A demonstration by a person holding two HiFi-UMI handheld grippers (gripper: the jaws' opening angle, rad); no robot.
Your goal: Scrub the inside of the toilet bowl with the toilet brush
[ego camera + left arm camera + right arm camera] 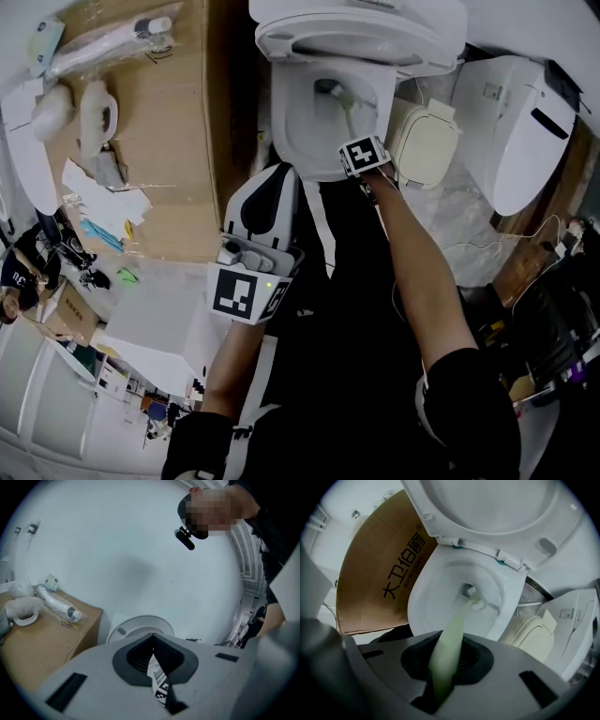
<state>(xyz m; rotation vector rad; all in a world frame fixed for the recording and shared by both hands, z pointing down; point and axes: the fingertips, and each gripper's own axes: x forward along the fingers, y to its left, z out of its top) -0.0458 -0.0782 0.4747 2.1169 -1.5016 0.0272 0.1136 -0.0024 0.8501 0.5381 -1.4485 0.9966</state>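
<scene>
The white toilet [305,141] stands at the top centre of the head view with its seat and lid [497,508] raised. My right gripper [361,145] hovers over the bowl's front rim, shut on the pale green handle [450,644] of the toilet brush. The brush head [474,597] is down in the bowl [436,597] by the outlet, also visible as the brush head [330,91] in the head view. My left gripper [272,187] is held back by the bowl's front, shut with nothing held. In the left gripper view it [157,667] points up at the wall.
A cardboard box [169,122] with plastic-wrapped white parts [103,42] stands close on the toilet's left. To the right lie a beige lid [427,145] and a white bidet seat unit [520,122] on crinkled plastic. Cables and clutter run along the right edge.
</scene>
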